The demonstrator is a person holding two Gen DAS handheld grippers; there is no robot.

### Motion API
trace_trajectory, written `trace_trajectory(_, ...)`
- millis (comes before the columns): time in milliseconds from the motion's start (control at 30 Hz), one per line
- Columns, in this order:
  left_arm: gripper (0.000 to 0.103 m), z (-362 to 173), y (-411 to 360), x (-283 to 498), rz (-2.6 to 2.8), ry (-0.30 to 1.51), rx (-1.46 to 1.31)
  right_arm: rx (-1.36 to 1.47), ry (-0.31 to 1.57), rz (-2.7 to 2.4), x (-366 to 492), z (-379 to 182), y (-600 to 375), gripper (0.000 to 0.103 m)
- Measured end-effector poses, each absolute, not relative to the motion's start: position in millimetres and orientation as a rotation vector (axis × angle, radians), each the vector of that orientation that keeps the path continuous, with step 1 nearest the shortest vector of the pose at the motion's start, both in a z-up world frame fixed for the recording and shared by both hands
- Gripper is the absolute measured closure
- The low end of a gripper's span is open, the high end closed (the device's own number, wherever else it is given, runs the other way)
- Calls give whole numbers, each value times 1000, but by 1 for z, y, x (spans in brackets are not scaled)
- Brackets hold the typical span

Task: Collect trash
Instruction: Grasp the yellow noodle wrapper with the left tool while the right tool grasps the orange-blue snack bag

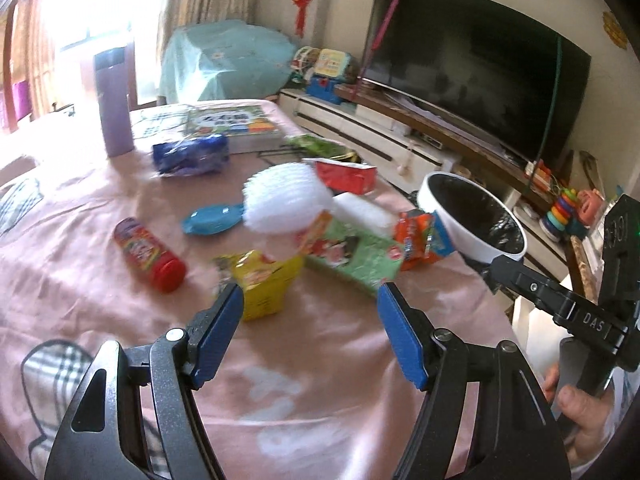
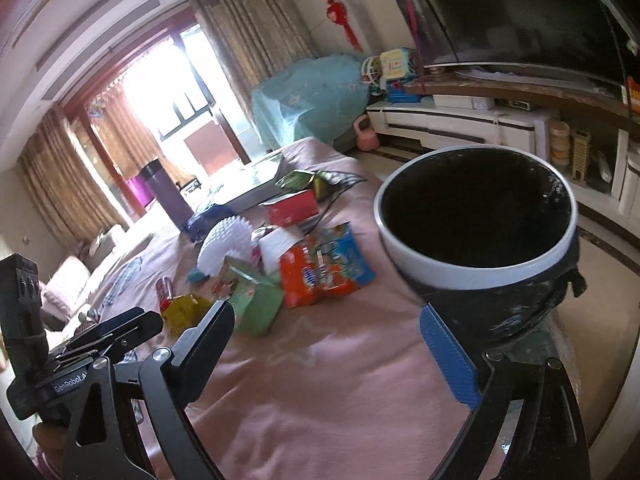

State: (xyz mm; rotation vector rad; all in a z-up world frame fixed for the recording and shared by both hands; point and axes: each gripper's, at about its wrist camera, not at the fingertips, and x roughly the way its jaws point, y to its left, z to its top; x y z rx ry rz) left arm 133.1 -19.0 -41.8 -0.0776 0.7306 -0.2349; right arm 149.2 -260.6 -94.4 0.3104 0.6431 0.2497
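A trash bin point(image 2: 476, 256) with a white rim and black liner stands at the table's right edge; it also shows in the left wrist view point(image 1: 476, 216). Trash lies on the pink tablecloth point(image 1: 320, 360): a yellow packet point(image 1: 264, 280), a green box point(image 1: 352, 256), an orange snack bag point(image 1: 420, 240), a red box point(image 1: 348, 176), a white foam net point(image 1: 288, 196) and a red-capped bottle point(image 1: 148, 252). My left gripper point(image 1: 310, 308) is open and empty, just short of the yellow packet. My right gripper point(image 2: 328, 332) is open and empty, its right finger beside the bin.
A purple flask point(image 1: 114, 104), a blue bag point(image 1: 192, 154), a blue lid point(image 1: 212, 218) and books point(image 1: 232, 124) lie farther back on the table. A TV point(image 1: 472, 68) on a low white cabinet point(image 1: 360, 128) stands to the right, with toys on the floor.
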Motion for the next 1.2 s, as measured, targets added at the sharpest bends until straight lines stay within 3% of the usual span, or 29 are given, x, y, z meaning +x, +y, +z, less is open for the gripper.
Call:
trace_trajectory(533, 32, -60, 7, 141, -164, 776, -99, 260, 644, 260, 161, -102, -238, 11)
trace_trajectory(900, 33, -79, 0, 175, -162, 820, -79, 200, 709, 229, 211, -108, -234, 57)
trace_trajectory(1000, 58, -86, -1, 185, -194, 852, -99, 173, 739, 221, 224, -117, -230, 72)
trace_trajectory(1033, 77, -88, -1, 186, -206, 860, -104, 170, 754, 222, 228, -121, -229, 77)
trace_trajectory(1067, 85, -90, -2, 188, -224, 873, -111, 167, 766, 220, 230, -124, -229, 89)
trace_trajectory(1100, 85, -91, -1, 187, -230, 873, -114, 168, 771, 221, 230, -126, -229, 95)
trace_trajectory(1200, 86, -86, -2, 183, -232, 849, -108, 176, 741, 229, 221, -120, -231, 99)
